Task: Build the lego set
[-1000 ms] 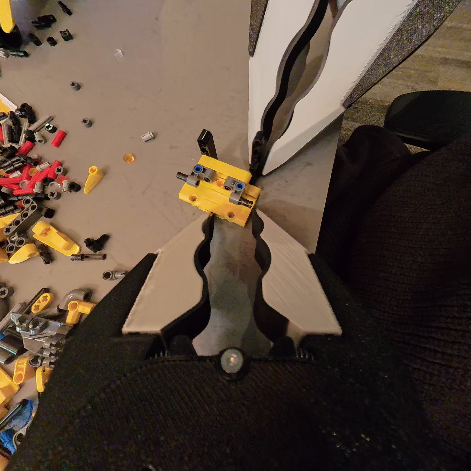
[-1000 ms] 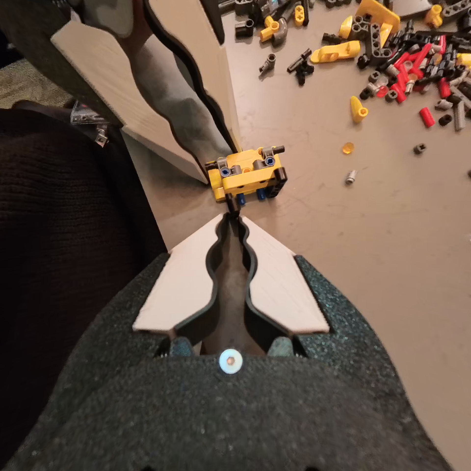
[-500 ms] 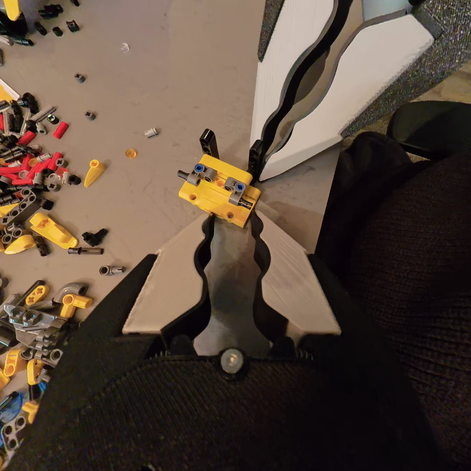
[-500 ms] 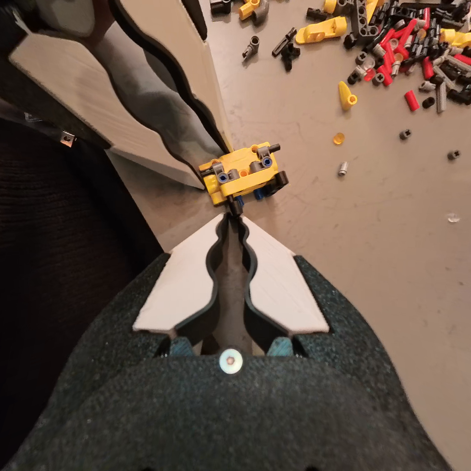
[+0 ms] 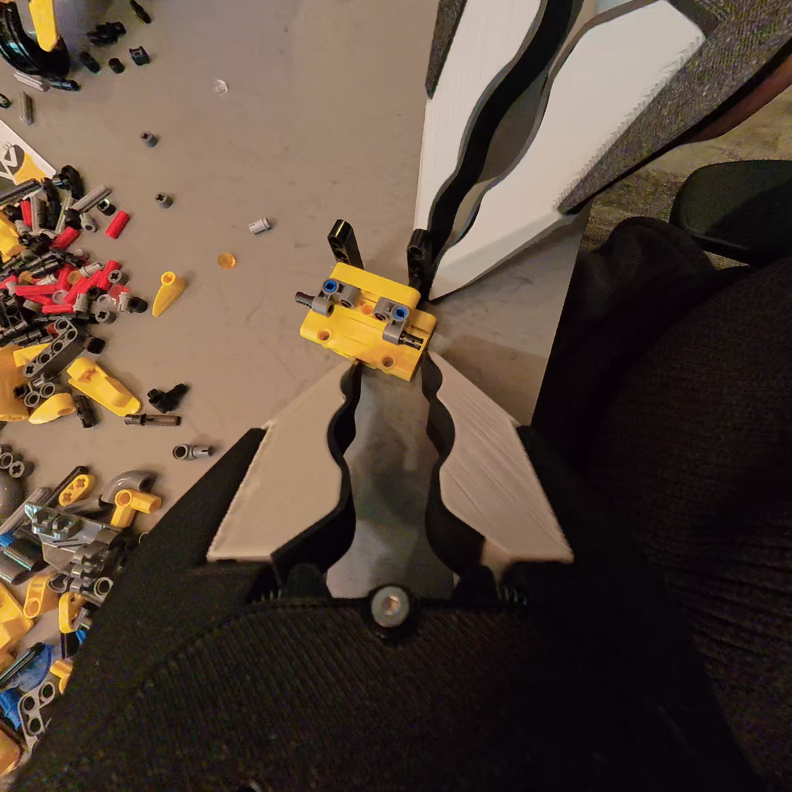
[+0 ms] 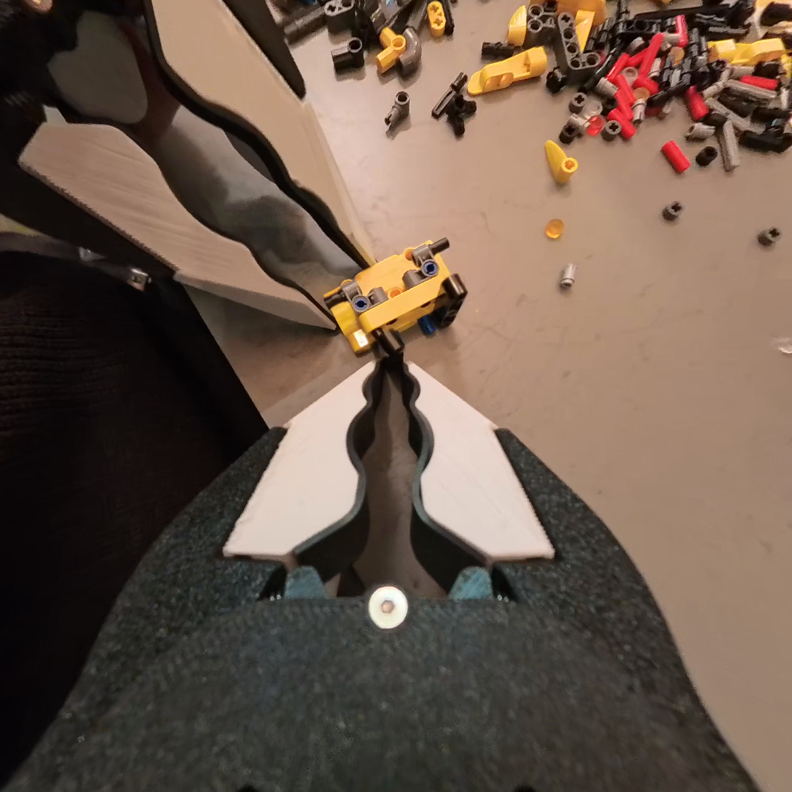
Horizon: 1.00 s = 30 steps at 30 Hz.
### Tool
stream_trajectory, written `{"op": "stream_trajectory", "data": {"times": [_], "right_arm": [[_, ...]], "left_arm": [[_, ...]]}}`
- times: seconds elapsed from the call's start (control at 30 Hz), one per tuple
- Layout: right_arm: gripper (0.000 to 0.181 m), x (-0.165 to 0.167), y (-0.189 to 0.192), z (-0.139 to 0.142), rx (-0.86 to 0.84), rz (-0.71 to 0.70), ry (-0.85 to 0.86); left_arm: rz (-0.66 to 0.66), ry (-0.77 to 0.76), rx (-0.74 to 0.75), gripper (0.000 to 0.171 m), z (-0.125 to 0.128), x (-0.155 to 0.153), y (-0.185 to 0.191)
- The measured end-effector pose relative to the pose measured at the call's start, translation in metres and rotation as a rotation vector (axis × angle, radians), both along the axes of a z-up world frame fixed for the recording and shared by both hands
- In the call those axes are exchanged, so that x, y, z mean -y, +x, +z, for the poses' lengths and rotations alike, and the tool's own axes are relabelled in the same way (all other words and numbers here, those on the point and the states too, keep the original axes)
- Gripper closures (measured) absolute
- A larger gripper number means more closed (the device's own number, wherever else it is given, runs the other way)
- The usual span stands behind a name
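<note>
A small yellow block assembly with grey connectors, blue pins and black beams is held above the grey table. My left gripper is shut on its near yellow edge. My right gripper comes in from the upper right, shut on a black beam on the assembly's far side. In the right wrist view my right gripper pinches that black beam below the tilted assembly. A left gripper finger reaches in from the upper left.
A pile of loose red, black, grey and yellow pieces lies at the left, and shows at the upper right in the right wrist view. A yellow cone and an orange stud lie nearer. A person's dark sweater is beyond the table edge. My left and right fingertips are right by each other.
The assembly has tilted and turned a little between the two grippers. The black beam in the right gripper now shows more clearly. Both grips stay shut.
</note>
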State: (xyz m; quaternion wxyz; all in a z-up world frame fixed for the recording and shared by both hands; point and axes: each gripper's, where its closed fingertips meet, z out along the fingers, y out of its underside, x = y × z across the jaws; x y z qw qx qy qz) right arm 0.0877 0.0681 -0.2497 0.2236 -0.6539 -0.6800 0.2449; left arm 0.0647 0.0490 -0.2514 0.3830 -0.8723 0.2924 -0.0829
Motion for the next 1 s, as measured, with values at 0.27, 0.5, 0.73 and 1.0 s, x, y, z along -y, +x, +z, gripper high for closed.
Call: {"op": "stream_trajectory", "data": {"times": [0.27,0.5,0.73,1.0], "right_arm": [[0.174,-0.0002,-0.0003,0.0006,-0.126,-0.051,0.012],[0.174,-0.0002,-0.0004,0.0019,-0.199,-0.074,-0.118],[0.174,0.0009,0.0008,0.0023,-0.214,-0.042,-0.062],[0.170,0.0034,0.0017,0.0025,-0.208,-0.032,-0.072]], "left_arm": [[0.002,-0.006,0.008,0.144,0.0000,-0.0004,-0.0002],[0.023,-0.002,0.004,0.144,0.0001,-0.0005,0.0002],[0.032,-0.020,0.028,0.143,0.0000,-0.0005,0.0003],[0.024,-0.018,0.025,0.143,0.0002,-0.0005,0.0005]]}}
